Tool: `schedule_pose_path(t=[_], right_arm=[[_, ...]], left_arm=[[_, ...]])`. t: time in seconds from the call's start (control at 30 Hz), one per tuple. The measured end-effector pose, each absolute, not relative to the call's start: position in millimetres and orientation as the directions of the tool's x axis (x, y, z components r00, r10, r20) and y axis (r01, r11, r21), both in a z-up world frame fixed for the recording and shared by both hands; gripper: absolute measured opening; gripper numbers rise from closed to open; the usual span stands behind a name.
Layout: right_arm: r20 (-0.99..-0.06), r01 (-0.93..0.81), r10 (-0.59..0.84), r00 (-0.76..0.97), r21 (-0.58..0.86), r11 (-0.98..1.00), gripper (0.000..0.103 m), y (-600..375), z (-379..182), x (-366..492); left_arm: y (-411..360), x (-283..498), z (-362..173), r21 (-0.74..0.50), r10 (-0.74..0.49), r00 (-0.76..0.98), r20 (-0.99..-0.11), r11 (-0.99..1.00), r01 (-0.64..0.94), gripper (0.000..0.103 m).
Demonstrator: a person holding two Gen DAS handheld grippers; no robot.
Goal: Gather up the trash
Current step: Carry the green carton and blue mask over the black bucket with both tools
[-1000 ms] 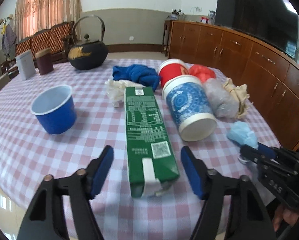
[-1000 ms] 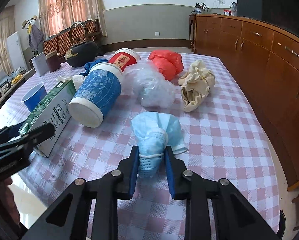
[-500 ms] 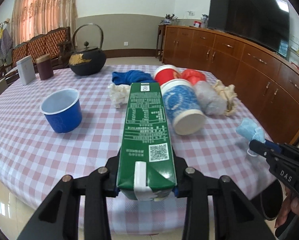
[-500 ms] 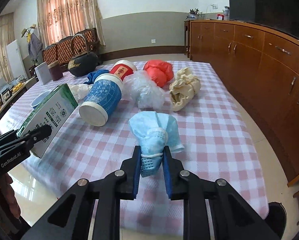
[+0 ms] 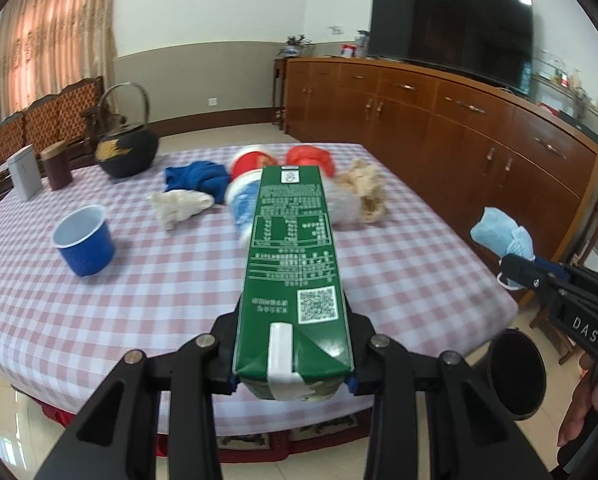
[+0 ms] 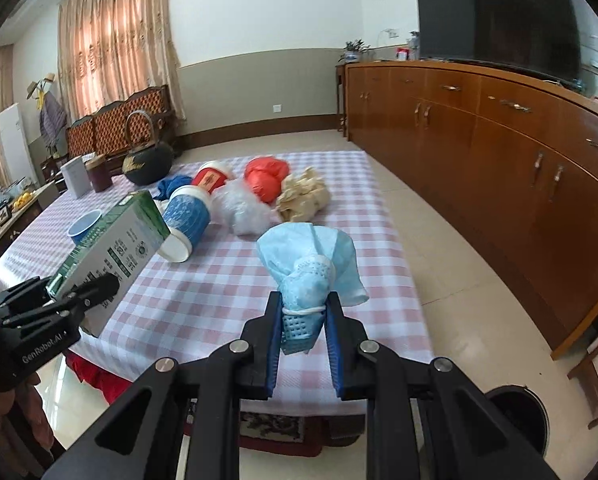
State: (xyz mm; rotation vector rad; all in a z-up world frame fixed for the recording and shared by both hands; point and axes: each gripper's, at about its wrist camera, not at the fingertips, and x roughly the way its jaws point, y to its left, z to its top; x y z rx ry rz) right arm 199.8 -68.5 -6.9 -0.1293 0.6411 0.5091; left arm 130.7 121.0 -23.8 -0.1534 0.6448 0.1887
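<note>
Now | left gripper point(image 5: 293, 364) fingers are clenching green carton point(image 5: 293, 264) | right gripper point(image 6: 303, 344) fingers are pinching blue face mask point(image 6: 311, 264) above surface point(image 6: 203, 292)

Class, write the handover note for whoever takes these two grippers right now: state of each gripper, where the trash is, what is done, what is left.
Left gripper: shut on the green carton, lifted off the table.
Right gripper: shut on the blue face mask, also lifted.
Black bin: on the floor by the table's near corner, to the right.
Done: both items picked up.
Left: drop both in the bin. On the table remain the blue-patterned cup, red cup, clear plastic wad, red bag, beige paper and white tissue.
</note>
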Motion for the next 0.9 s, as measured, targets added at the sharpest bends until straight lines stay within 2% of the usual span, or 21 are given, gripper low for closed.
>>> schedule_pose_path(t=[0.4,0.9], right_arm=[[-0.574,-0.375,0.328,0.750,0.039,0.926,0.022,-153.6,9.4,184.4],[-0.603,-0.179,0.153,0.783,0.016,0.984,0.022,-276.3,-4.1,171.5]], left_arm=[[45.7,144.3,-13.4,-0.071,-0.004,0.807,-0.591,0.996,-0.047,0.038],[-65.3,168.2,-24.3,-0.084,-0.213,0.759,-0.615,0.975,0.206,0.038]])
